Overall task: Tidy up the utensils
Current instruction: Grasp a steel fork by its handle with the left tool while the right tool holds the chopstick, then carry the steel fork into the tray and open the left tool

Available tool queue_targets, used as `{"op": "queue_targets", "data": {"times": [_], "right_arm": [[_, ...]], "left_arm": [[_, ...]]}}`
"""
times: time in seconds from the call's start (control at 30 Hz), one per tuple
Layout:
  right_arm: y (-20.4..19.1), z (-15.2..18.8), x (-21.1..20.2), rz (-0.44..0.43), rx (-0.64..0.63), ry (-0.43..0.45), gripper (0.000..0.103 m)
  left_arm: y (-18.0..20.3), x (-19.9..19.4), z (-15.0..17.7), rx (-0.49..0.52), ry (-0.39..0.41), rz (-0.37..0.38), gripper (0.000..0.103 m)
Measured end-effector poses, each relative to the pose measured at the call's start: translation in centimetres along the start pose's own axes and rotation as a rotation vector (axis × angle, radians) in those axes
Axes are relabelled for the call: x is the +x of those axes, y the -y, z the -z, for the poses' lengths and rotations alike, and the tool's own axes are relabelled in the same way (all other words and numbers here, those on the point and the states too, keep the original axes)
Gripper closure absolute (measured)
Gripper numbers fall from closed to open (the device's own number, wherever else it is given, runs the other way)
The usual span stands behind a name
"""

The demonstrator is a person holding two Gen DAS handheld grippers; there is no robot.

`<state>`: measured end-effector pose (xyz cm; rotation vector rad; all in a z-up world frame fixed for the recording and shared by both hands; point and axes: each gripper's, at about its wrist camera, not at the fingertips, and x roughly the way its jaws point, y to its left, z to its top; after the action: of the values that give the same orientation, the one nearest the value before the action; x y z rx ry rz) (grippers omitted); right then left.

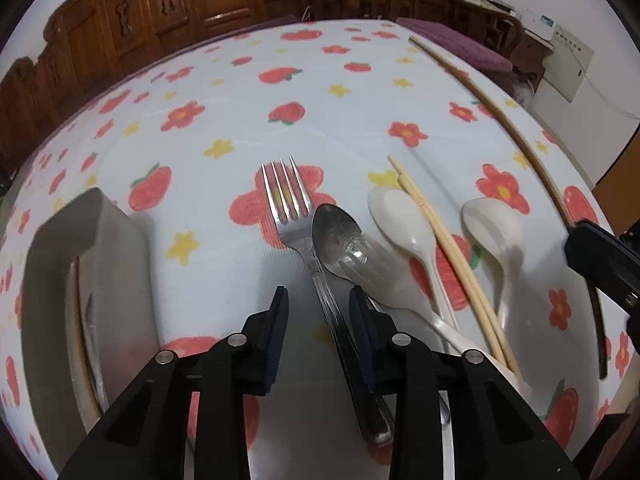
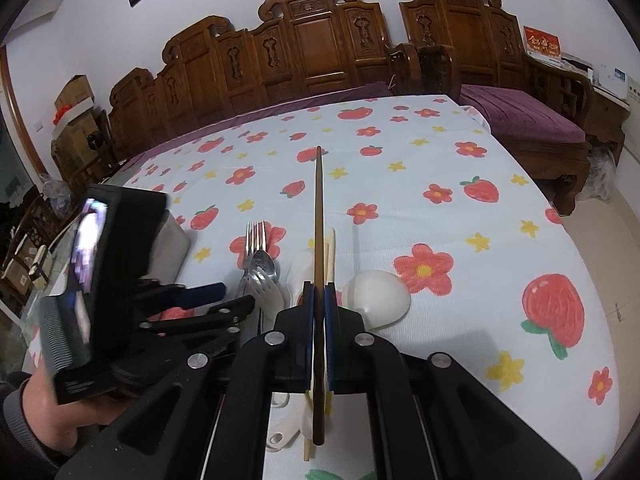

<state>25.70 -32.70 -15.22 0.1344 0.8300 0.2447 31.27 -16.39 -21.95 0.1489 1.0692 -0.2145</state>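
A metal fork (image 1: 294,220) and metal spoon (image 1: 338,240) lie on the flowered tablecloth, with a clear plastic fork (image 1: 374,268), two white spoons (image 1: 404,232) (image 1: 494,232) and pale chopsticks (image 1: 444,248) beside them. My left gripper (image 1: 318,300) is open, its fingers either side of the metal fork's handle. My right gripper (image 2: 319,292) is shut on a long dark brown chopstick (image 2: 319,208), held above the pile; it also shows in the left wrist view (image 1: 500,112). The pile also shows in the right wrist view, around the metal fork (image 2: 256,236).
A grey rectangular tray (image 1: 60,280) stands at the left of the table. Carved wooden benches (image 2: 320,52) with purple cushions (image 2: 520,116) line the far side and right. The left gripper's body (image 2: 104,280) shows in the right wrist view.
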Motion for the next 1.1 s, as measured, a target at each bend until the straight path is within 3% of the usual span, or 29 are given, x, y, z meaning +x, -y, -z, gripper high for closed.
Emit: {"op": "queue_targets", "data": {"times": [0.23, 0.3, 0.43, 0.6, 1.1], "right_arm": [[-0.2, 0.1, 0.0, -0.005, -0.001, -0.001, 0.097], [-0.4, 0.1, 0.0, -0.007, -0.007, -0.003, 0.097], [-0.7, 0.3, 0.2, -0.004, -0.018, -0.011, 0.097], [-1.2, 0.6, 0.3, -0.003, -0.028, -0.023, 0.097], [-3.8, 2.1, -1.4, -0.029, -0.098, -0.023, 0.097]], "left_arm": [[-0.6, 0.5, -0.7, -0.032, -0.003, 0.003, 0.074], [-0.8, 0.6, -1.0, -0.042, 0.002, 0.011, 0.088], [-1.1, 0.5, -1.0, -0.045, -0.008, 0.027, 0.097], [-2.1, -0.5, 0.0, -0.056, 0.003, 0.045, 0.097], [-3.3, -7.7, 2.0, -0.022, 0.140, 0.061, 0.097]]}}
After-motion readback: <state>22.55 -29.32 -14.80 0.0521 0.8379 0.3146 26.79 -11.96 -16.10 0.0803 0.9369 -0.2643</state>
